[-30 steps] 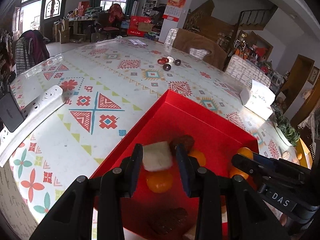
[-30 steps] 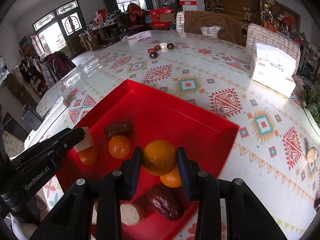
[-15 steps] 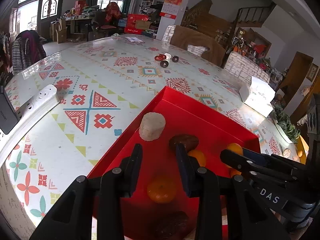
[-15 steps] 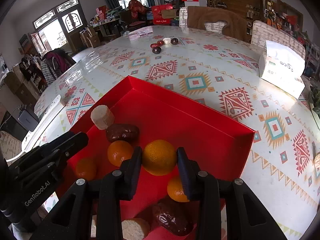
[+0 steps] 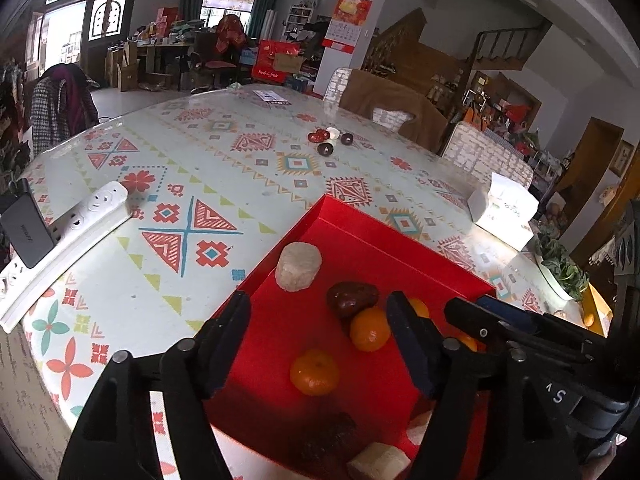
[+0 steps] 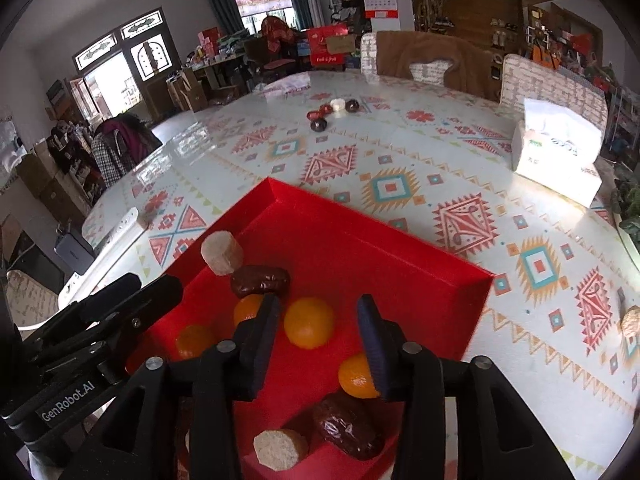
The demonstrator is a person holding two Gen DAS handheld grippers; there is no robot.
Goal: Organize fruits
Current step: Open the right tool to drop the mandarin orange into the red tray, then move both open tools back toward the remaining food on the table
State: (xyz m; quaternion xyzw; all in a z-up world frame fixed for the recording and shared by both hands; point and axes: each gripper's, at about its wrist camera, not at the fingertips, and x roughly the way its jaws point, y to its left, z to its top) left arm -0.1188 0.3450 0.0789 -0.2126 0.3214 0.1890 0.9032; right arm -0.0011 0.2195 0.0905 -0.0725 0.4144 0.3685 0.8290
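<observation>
Both of my grippers hang over the red tray (image 5: 400,248) on the patterned table (image 5: 200,176), pointing down into it. My left gripper (image 5: 320,316) has its jaws opening, already wide, with nothing pressed between them. Ahead of it, past the fingertips, sits a pale round cake (image 5: 298,266) near the tray's far left wall, and just right of that a dark date (image 5: 352,298) touching an orange (image 5: 370,328). A second orange (image 5: 315,372) lies in the gap between the fingers, untouched.

My right gripper (image 6: 318,320) is also opening, its gap narrower. An orange (image 6: 309,322) lies between its jaws, and I see clear space on both sides of it, so the pads no longer press it.

Only the right view shows me the near corner plainly: an orange (image 6: 356,378) half hidden behind the right finger, a second date (image 6: 344,426) and a cut pale piece (image 6: 280,448) below it. In the left view that corner is dim.

The left view alone shows the power strip (image 5: 64,240) fully, off to the gripper's left. The tissue box (image 6: 556,160) is clearer from the right.
</observation>
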